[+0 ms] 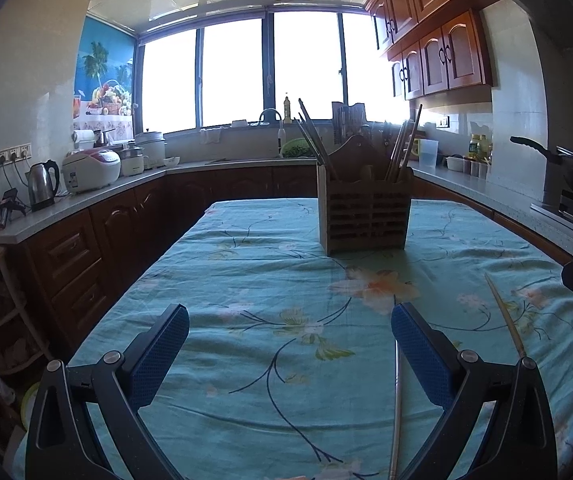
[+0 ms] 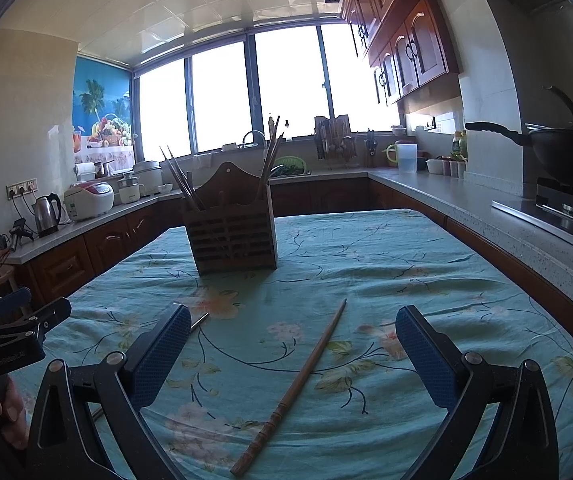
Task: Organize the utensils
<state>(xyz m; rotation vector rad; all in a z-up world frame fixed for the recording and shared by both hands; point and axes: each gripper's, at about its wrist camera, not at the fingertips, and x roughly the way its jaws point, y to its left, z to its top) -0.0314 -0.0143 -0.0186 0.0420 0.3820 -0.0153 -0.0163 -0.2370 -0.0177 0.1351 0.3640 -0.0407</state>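
A slatted wooden utensil holder (image 1: 364, 216) stands on the table, with several chopsticks upright in its left and right ends; it also shows in the right wrist view (image 2: 234, 236). My left gripper (image 1: 289, 350) is open and empty above the cloth. A metal chopstick (image 1: 397, 408) lies beside its right finger, and its tip shows in the right wrist view (image 2: 199, 322). A wooden chopstick (image 2: 294, 392) lies on the cloth between the fingers of my open, empty right gripper (image 2: 292, 354); it also shows in the left wrist view (image 1: 505, 314).
The table carries a teal floral tablecloth (image 1: 246, 280). Counters run around three sides, with a kettle (image 1: 43, 184) and rice cooker (image 1: 91, 170) on the left and a wok (image 2: 566, 152) on the stove at the right. The left gripper (image 2: 10, 332) shows in the right wrist view.
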